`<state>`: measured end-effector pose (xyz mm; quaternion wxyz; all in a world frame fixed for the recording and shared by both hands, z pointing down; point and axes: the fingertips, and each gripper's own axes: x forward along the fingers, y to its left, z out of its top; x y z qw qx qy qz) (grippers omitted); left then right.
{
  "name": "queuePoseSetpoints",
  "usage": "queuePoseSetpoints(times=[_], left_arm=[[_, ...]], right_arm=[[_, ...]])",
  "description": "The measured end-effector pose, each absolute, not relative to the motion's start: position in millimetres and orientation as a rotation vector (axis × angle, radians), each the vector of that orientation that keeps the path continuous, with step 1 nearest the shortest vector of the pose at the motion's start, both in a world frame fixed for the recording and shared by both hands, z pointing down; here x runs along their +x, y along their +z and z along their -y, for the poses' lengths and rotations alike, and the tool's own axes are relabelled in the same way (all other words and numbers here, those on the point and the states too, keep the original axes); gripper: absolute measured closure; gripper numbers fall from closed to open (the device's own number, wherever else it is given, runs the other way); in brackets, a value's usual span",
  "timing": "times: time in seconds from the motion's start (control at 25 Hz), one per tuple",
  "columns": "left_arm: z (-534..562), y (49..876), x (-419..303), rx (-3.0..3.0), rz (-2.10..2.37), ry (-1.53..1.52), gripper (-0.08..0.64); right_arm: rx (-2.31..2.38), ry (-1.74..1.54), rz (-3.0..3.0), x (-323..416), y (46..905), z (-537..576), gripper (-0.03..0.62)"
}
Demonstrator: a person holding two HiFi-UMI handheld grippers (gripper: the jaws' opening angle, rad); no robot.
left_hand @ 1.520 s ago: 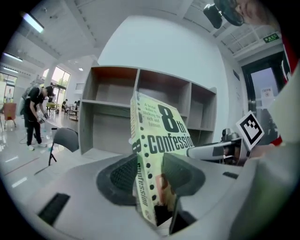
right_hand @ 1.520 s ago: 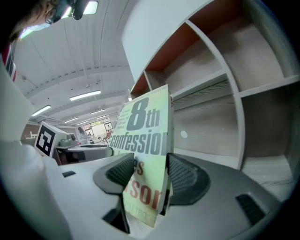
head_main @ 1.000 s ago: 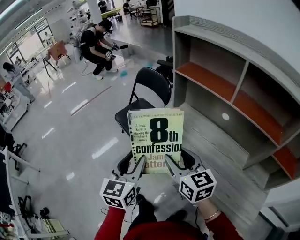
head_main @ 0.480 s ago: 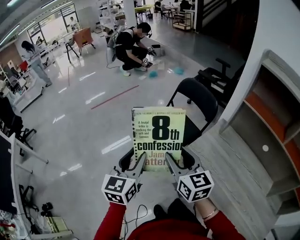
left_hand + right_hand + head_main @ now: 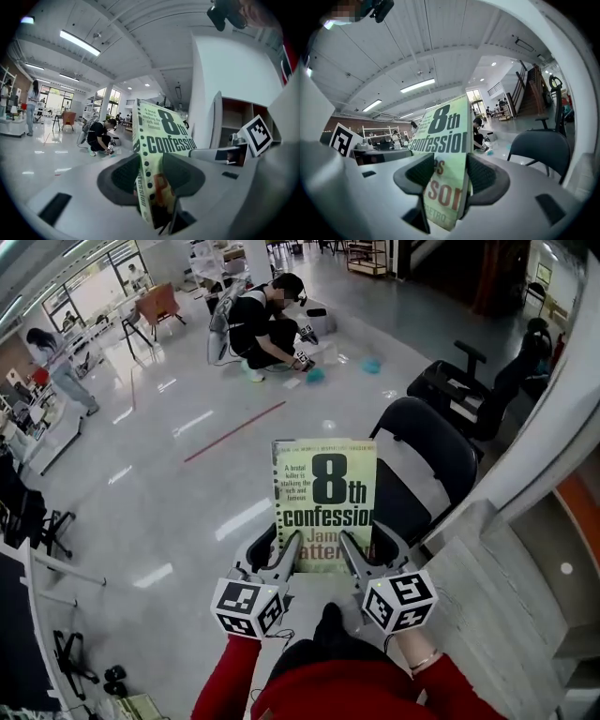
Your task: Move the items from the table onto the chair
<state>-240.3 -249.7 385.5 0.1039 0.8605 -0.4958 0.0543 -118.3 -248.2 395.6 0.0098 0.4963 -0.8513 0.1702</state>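
A pale green paperback book is held upright in the air in front of me, its cover facing me. My left gripper is shut on its lower left edge and spine. My right gripper is shut on its lower right edge. A black folding chair stands just behind and to the right of the book; its backrest shows in the right gripper view. The book hides part of the chair's seat.
A black office chair stands behind the folding chair. A white wall and a shelf unit with an orange board rise at the right. A person crouches on the glossy floor far ahead. Desks and stools line the left side.
My view has swung left: the shelf unit has slid off to the right and the folding chair has moved from behind the book to its right. Both grippers keep hold of the book.
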Motion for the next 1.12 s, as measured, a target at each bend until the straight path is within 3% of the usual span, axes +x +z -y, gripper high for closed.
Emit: queuePoseSetpoints(times=[0.44, 0.84, 1.12], left_arm=[[390.0, 426.3, -158.9, 2.700, 0.977, 0.286, 0.388], [454.0, 475.5, -129.2, 2.771, 0.358, 0.489, 0.388], [466.0, 541.1, -119.7, 2.711, 0.178, 0.674, 0.388]], right_arm=[[2.000, 0.652, 2.350, -44.7, 436.7, 346.6, 0.362], [2.464, 0.891, 1.865, -42.7, 484.4, 365.7, 0.362], [2.549, 1.120, 1.684, -45.9, 552.2, 367.3, 0.362]])
